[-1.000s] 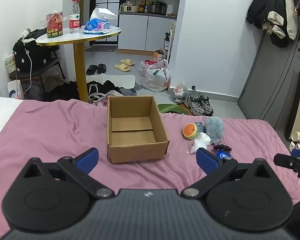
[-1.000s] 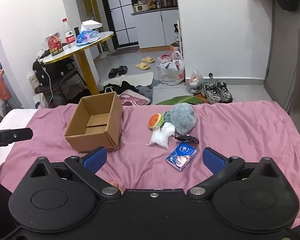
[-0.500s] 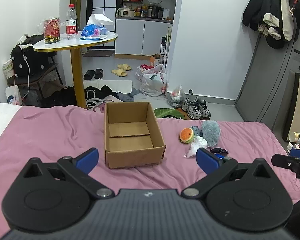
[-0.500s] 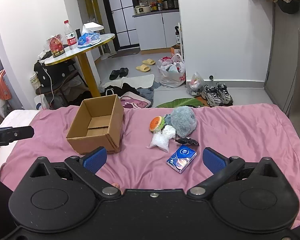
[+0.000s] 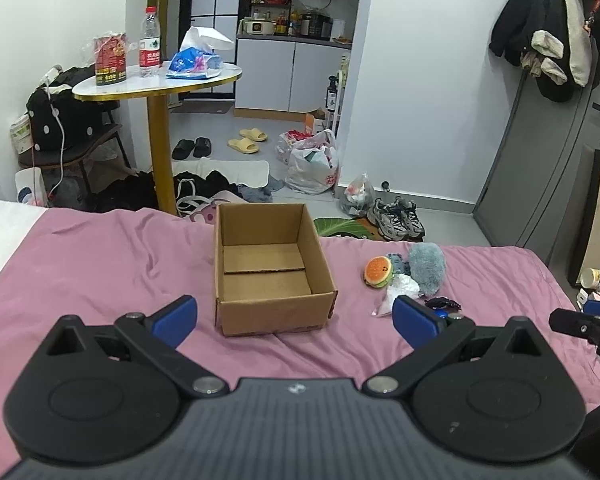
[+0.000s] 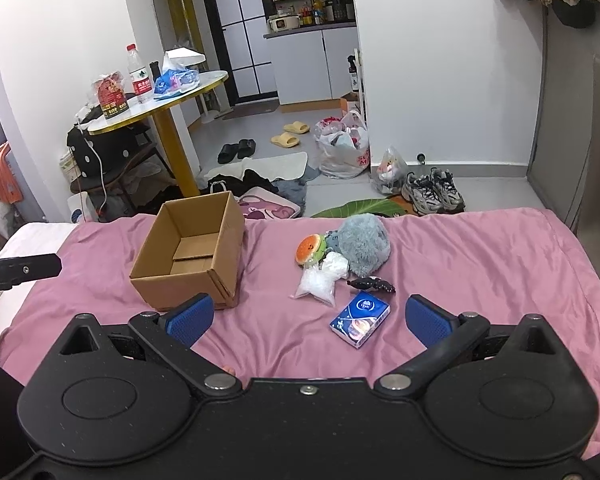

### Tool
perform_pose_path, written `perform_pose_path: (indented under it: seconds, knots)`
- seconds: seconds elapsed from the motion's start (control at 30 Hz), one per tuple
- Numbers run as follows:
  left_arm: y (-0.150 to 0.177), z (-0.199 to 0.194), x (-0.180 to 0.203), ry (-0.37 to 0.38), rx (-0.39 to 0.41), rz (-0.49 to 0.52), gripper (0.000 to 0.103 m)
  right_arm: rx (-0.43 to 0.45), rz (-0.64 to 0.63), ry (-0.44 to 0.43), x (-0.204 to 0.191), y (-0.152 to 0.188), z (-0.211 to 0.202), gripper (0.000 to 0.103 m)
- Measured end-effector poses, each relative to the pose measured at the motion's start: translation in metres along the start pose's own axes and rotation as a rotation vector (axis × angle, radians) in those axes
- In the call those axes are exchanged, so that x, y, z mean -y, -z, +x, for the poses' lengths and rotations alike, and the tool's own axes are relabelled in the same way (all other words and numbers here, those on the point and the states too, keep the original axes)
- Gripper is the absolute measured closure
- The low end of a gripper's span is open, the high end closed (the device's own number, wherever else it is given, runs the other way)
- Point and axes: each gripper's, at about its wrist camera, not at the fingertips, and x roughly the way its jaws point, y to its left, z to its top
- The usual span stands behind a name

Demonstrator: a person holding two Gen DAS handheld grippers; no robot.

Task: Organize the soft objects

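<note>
An open, empty cardboard box sits on the pink bedspread. To its right lies a small pile: a grey fluffy plush, a burger-shaped plush, a clear bag of white stuff, a black hair clip and a blue card box. My left gripper hangs open in front of the cardboard box. My right gripper is open too, hovering short of the pile. Neither holds anything.
Beyond the bed's far edge is a floor strewn with clothes, slippers, plastic bags and sneakers. A round gold-legged table with a bottle and packets stands at the left. A grey door is at the right.
Both views have pulled back and risen slightly, so the box and pile sit a little farther off. Both grippers stay open and empty; nothing on the bed has moved.
</note>
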Motion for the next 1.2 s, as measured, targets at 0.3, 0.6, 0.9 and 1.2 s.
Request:
perform_pose_path:
  seconds: [0.3,0.6,0.9,1.2]
  knots:
    - [-0.005,0.008,-0.002,-0.001,0.005,0.004,0.000,0.004,-0.023,-0.008,-0.004,0.000,0.007,0.000]
    - [0.000,0.014,-0.002,-0.001,-0.010,0.004,0.000,0.000,-0.018,0.007,-0.002,0.004,0.007,0.000]
    - [0.002,0.017,-0.002,-0.015,-0.022,0.007,0.000,0.006,-0.006,-0.001,-0.002,0.003,0.003,0.000]
    - [0.005,0.018,-0.002,-0.027,-0.033,0.002,0.000,0.007,-0.007,-0.009,-0.001,0.003,0.004,0.000]
